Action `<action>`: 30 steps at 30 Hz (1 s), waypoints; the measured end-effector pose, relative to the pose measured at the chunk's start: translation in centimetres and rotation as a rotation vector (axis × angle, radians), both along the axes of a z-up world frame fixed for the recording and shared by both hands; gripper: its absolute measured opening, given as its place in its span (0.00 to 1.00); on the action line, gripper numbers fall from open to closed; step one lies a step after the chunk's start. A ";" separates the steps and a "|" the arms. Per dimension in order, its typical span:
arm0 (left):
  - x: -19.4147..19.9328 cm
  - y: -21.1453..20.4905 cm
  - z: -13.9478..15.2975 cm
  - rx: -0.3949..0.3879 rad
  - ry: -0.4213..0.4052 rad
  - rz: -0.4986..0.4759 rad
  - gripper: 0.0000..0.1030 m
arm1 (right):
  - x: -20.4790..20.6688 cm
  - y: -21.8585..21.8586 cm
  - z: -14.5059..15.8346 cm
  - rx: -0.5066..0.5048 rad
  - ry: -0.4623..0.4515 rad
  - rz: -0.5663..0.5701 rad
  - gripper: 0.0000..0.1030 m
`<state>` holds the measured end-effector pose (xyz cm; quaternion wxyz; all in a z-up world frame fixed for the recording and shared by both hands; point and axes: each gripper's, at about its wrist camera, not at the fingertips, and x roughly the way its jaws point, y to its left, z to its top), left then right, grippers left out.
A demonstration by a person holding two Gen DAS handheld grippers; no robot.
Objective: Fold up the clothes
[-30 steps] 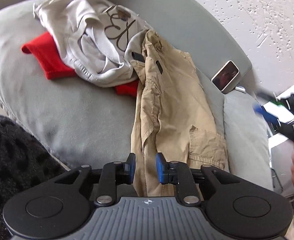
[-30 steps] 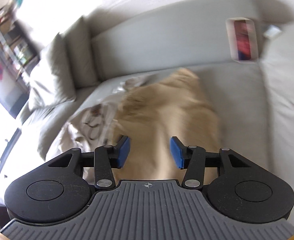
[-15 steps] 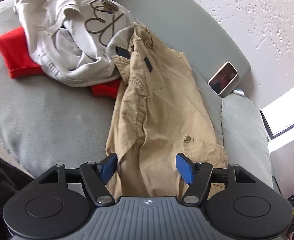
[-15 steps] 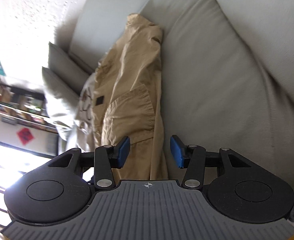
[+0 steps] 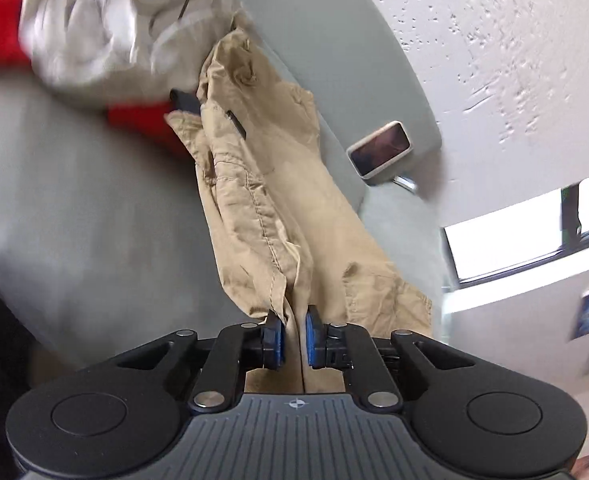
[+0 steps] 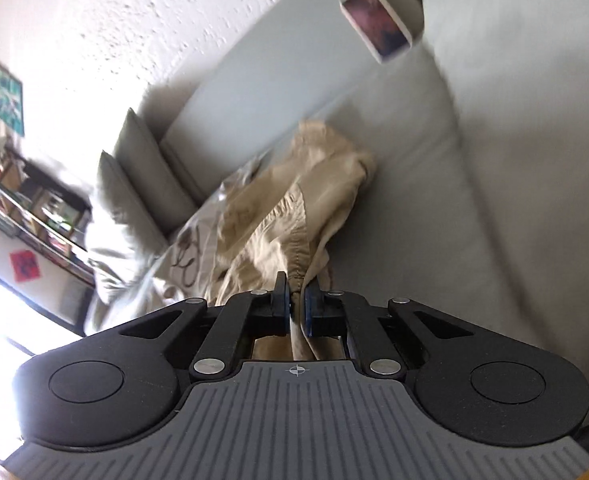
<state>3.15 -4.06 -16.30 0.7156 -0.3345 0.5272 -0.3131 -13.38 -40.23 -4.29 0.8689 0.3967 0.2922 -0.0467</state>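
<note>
Tan cargo trousers lie stretched along the grey sofa seat, their far end beside the clothes pile. My left gripper is shut on the near hem of the trousers, with cloth pinched between the blue pads. In the right wrist view the same trousers bunch up toward my right gripper, which is shut on a stitched edge of them. A pale grey printed shirt lies crumpled over a red garment at the far left.
A phone in a white case leans against the sofa back; it also shows in the right wrist view as the phone. Two grey cushions stand at the sofa's far end, with a shelf beyond. A bright window is at right.
Both grippers were open half a second ago and have closed on the trousers. The left moved in onto the near hem; the right took an edge and the cloth has bunched toward it.
</note>
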 end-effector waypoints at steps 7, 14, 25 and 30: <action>-1.9 0.1 -0.3 0.271 -0.079 -0.071 0.35 | -0.3 0.3 -2.8 -0.038 0.294 0.065 0.46; -4.7 -0.4 4.4 0.352 -0.470 -0.145 0.11 | -1.9 1.3 2.1 -0.235 0.124 0.037 0.08; -2.7 -5.2 3.5 0.432 -0.587 -0.179 0.10 | 8.3 5.3 -3.5 -0.447 0.245 0.164 0.01; -1.4 -5.5 2.8 0.479 -0.559 -0.141 0.10 | 6.8 3.9 -1.5 -0.370 0.188 0.149 0.05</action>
